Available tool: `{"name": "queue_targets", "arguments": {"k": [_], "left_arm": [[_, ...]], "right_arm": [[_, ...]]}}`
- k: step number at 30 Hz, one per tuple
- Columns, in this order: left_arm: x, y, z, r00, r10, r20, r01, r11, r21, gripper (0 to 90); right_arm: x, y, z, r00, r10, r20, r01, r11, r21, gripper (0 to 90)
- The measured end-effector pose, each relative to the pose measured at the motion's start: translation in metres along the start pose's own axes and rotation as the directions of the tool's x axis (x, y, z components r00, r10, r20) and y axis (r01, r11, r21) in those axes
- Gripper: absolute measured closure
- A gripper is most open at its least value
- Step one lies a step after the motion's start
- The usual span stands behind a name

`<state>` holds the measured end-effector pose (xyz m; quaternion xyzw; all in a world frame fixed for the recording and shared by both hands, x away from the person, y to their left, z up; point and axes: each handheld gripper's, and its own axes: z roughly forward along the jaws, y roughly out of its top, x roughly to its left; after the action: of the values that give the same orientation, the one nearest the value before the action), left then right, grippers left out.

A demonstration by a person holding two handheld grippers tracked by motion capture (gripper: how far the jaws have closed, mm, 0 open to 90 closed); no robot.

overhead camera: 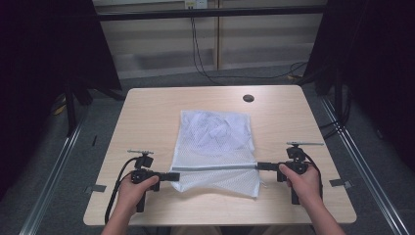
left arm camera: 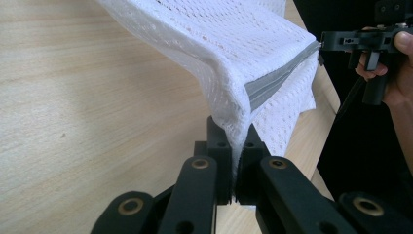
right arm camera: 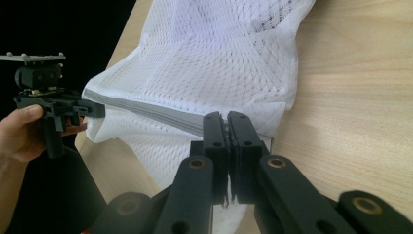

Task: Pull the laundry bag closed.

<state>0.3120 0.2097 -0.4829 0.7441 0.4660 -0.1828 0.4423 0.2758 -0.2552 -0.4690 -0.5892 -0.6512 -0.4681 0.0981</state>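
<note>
Lay spread on the near half of the bench (overhead camera: 147,112): a white mesh bag (overhead camera: 215,132), flat over its far part, lifted along the near part where the grey zipper (overhead camera: 215,167) ran from side to side. Pulled taut between the 2 tools, that zipper, and raised a little above the wood (a near flap of mesh hung below it, down to the bench).

Clamped on the zipper's left end: the left tool (overhead camera: 172,176), jaws pressed together on a fold of white mesh, as seen close in the left gripper view (left arm camera: 235,146). Held by the person's left hand (overhead camera: 137,188) near the bench's front left.

Clamped on the zipper's right end: the right tool (overhead camera: 259,166), jaws drawn tight with only a thin seam of grey tape between them in the right gripper view (right arm camera: 227,131). Held by the right hand (overhead camera: 303,181) near the front right, well apart from the left.

Carried on top of each tool: a grey 3-cornered plate, with a black cable trailing back toward the forearm.

Farther out: a small dark round hole (overhead camera: 248,98) near the bench's far edge, beyond the bag. Beyond that, grey floor, black cables (overhead camera: 200,58) hanging down to it, and dark curtains on both sides.
</note>
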Motion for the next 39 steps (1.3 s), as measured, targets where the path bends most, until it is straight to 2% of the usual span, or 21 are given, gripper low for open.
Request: {"name": "queue_targets", "arguments": {"k": [1,4,6,7,12,17,18,20,22,23,26,29,31,34,36,37,39], "left_arm": [[-0.0007,-0.0001,0.0005,0.9999,-0.01,0.004,0.01,0.9999,0.001,88.3],[-0.001,0.0001,0.0007,1.0,-0.007,0.006,0.007,1.0,0.003,88.3],[-0.0009,0.0001,0.002,0.9999,0.011,0.001,-0.011,0.9999,0.003,88.2],[-0.0024,-0.0001,0.0027,1.0,-0.001,0.005,0.001,1.0,0.003,88.2],[-0.0041,0.0006,0.0028,0.9998,0.019,0.01,-0.019,0.9998,0.001,86.9],[-0.0063,0.0002,0.0026,0.9987,0.05,0.006,-0.05,0.9984,-0.026,70.8],[-0.0061,0.0004,0.0021,0.9988,0.047,0.016,-0.046,0.9984,-0.031,63.5],[-0.0067,0.0002,0.0018,0.9971,0.076,0.004,-0.075,0.9962,-0.044,56.1],[-0.007,0.0004,0.0017,0.9959,0.09,0.002,-0.09,0.9945,-0.054,46.5],[-0.0078,0.0005,0.002,0.9965,0.084,0.005,-0.083,0.995,-0.055,41.8],[-0.0085,0.0013,0.0018,0.993,0.116,-0.022,-0.118,0.9893,-0.086,34.6],[-0.0074,0.0018,0.0005,0.9898,0.135,-0.047,-0.139,0.9855,-0.098,26.4],[-0.0073,0.0019,-0.0002,0.9802,0.179,-0.084,-0.189,0.9736,-0.128,22.6],[-0.0072,0.0029,-0.002,0.9772,0.184,-0.107,-0.198,0.97,-0.141,20.5],[-0.0064,0.0029,-0.0023,0.971,0.197,-0.136,-0.217,0.963,-0.159,18.3],[-0.0054,0.0031,-0.0029,0.9659,0.21,-0.151,-0.234,0.9585,-0.162,17.0],[-0.0038,0.0034,-0.0044,0.9574,0.232,-0.172,-0.26,0.9519,-0.162,16.1]], "right_arm": [[0.0,-0.0001,-0.0002,1.0,-0.002,0.004,0.002,1.0,0.001,87.7],[-0.0006,-0.0004,-0.0009,1.0,-0.001,-0.003,0.001,1.0,-0.001,87.7],[-0.0005,-0.0009,-0.0007,1.0,-0.005,0.002,0.005,1.0,-0.004,87.7],[-0.0004,-0.0012,-0.0003,0.9998,-0.013,0.013,0.013,1.0,-0.001,87.7],[-0.0012,-0.0013,-0.0009,0.9998,-0.015,0.015,0.015,1.0,-0.011,87.6],[0.0005,-0.0022,-0.0008,0.9982,-0.051,0.032,0.052,0.998,-0.026,87.2],[0.0004,-0.0025,-0.0008,0.9978,-0.057,0.033,0.058,0.998,-0.03,86.8],[0.001,-0.0031,-0.0012,0.9971,-0.068,0.035,0.069,0.997,-0.042,84.3],[0.0022,-0.0035,-0.0017,0.9964,-0.077,0.035,0.079,0.995,-0.056,77.7],[0.0026,-0.0037,-0.0022,0.9951,-0.088,0.045,0.091,0.993,-0.074,72.3],[0.0033,-0.0034,-0.0034,0.9889,-0.135,0.063,0.142,0.982,-0.124,58.2],[0.0038,-0.0037,-0.0021,0.9758,-0.2,0.088,0.211,0.968,-0.138,50.1],[0.0044,-0.0041,-0.0009,0.9703,-0.224,0.092,0.235,0.962,-0.137,45.5],[0.0037,-0.0036,0.0002,0.9582,-0.255,0.13,0.272,0.952,-0.141,36.3],[0.0025,-0.0036,0.0001,0.9535,-0.265,0.143,0.284,0.95,-0.133,33.8],[0.0019,-0.0036,0.0005,0.9498,-0.273,0.153,0.293,0.948,-0.126,32.0],[0.0004,-0.0037,0.0012,0.9358,-0.304,0.179,0.326,0.939,-0.11,28.8]]}}
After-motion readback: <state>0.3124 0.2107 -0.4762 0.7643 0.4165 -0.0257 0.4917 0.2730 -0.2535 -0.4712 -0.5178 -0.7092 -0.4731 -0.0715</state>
